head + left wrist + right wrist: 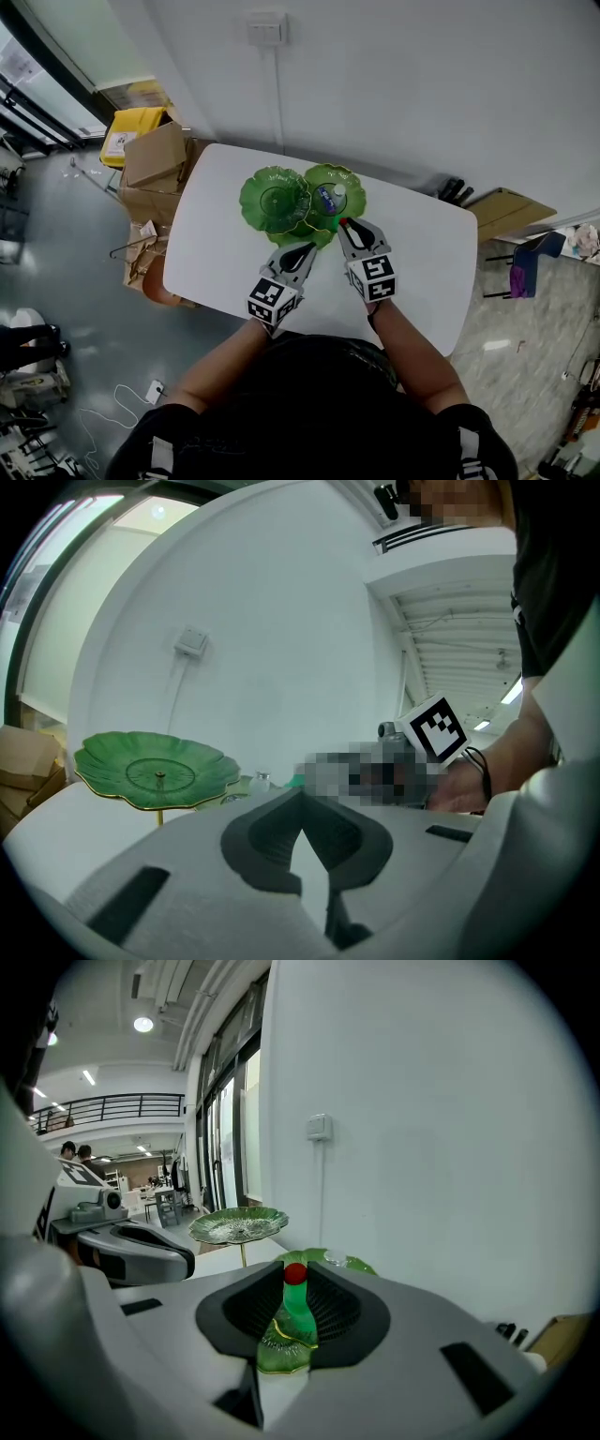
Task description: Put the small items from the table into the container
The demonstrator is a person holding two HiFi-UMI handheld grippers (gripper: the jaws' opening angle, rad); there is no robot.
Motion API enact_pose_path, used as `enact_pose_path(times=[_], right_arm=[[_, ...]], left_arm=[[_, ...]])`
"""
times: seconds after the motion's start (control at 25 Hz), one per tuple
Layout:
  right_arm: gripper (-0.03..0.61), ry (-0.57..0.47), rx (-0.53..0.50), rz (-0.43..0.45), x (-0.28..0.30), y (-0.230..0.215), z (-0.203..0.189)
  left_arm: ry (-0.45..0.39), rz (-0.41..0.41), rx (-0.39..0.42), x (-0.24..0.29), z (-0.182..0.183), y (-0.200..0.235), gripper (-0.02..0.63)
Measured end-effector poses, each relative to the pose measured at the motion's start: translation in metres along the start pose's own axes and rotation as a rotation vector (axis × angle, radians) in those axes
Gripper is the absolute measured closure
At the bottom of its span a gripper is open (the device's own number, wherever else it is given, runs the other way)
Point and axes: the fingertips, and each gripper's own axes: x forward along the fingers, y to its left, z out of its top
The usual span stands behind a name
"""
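Observation:
A green lotus-leaf stand (274, 199) rises at the far side of the white table (225, 262), with a high leaf (155, 771) and a lower leaf dish (349, 183). The lower dish holds a blue-labelled item (327, 198) and a small clear vial (262, 780). My right gripper (344, 227) sits at the near rim of that dish. It is shut on a small green piece with a red top (293, 1307). My left gripper (302, 253) is beside it on the left, near the stand's lowest leaf (314, 234). Its jaws meet with nothing between them.
Cardboard boxes (155, 159) and a yellow bin (131, 127) stand off the table's left end. A white wall with a socket (265, 30) is close behind the stand. A chair (525, 267) sits off the right end.

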Motion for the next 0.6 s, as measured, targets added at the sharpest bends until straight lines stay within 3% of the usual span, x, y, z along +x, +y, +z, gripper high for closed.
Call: enact_pose_path(times=[0.6], right_arm=[[0.494, 0.042, 0.023, 0.018, 0.033, -0.011, -0.010]], left_arm=[[0.023, 0.013, -0.023, 0.009, -0.011, 0.017, 0.606]])
